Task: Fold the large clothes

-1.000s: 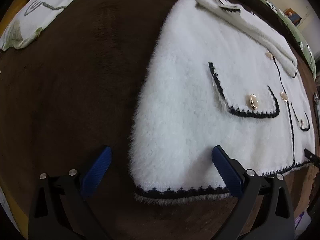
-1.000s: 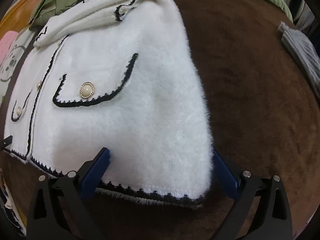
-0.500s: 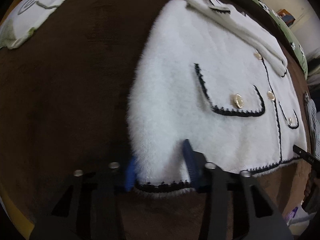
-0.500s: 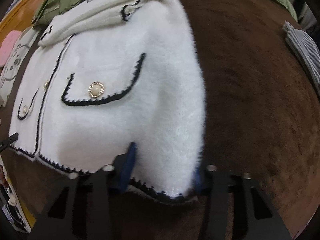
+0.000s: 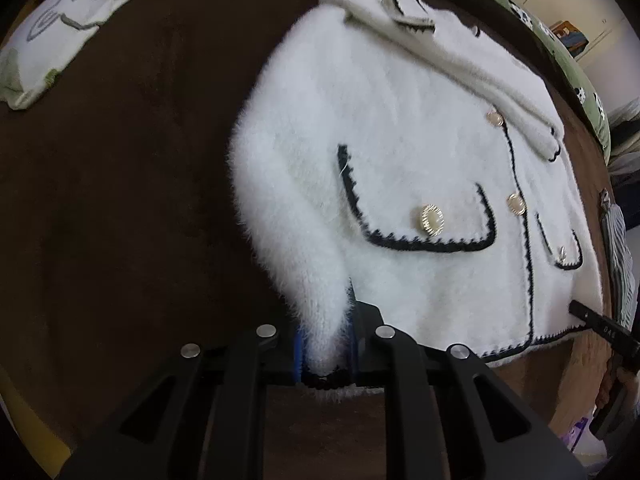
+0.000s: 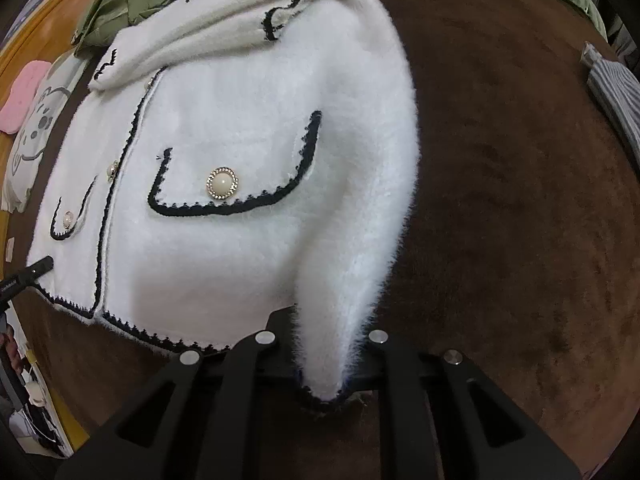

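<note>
Pinching both hem corners of the cardigan [image 5: 400, 168]: left gripper [image 5: 325, 354] and right gripper [image 6: 334, 376] clamped tight on them, ready to fold upward.

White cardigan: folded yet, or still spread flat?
Partly folded: the white cardigan lies front-up, sleeves tucked out of sight. Left tool and right tool pinch its bottom corners.

A fluffy white cardigan [image 5: 400, 152] with black scalloped trim and gold-rimmed pearl buttons [image 6: 221, 184] lies on a dark brown blanket [image 6: 520, 200]; beside it, a grey-striped garment [image 6: 616, 92]. Tongs black with blue pads [image 5: 298, 350].
</note>
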Demonstrator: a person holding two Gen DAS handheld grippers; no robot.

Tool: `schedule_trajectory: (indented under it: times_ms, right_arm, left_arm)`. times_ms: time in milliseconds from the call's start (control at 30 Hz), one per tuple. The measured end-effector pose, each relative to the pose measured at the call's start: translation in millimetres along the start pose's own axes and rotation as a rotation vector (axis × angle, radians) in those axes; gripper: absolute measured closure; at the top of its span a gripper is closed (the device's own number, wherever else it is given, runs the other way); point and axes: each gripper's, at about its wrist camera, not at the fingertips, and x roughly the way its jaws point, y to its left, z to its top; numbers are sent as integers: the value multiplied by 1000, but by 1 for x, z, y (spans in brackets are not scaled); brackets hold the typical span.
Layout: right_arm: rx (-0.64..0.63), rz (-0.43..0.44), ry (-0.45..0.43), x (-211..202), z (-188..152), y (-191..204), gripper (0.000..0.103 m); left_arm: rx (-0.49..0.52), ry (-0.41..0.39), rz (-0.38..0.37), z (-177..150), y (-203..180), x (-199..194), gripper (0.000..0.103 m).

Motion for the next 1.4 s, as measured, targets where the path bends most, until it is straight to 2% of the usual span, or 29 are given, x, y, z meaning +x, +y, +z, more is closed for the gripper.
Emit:
schedule_trajectory:
  times_ms: [167, 467, 767, 1100, 1400]
  right_arm:
    - [-12, 29, 7, -15, 4, 4, 90]
    - [-125, 50, -20, -69, 26, 22, 90]
    - [-163, 51, -113, -116, 76, 29, 90]
    - [-164, -10, -218, -140, 152, 39, 91]
    - [-100, -65, -262, -143, 233, 34, 91]
  left_arm:
    - [-4, -34, 8, 5, -9, -27, 85]
    - [-13, -105, 24, 28, -33, -72, 85]
    - [-79, -214, 25, 62, -49, -104, 85]
    - [-77, -292, 8, 134, -62, -113, 85]
    - [-23, -346, -8, 228, -78, -116, 85]
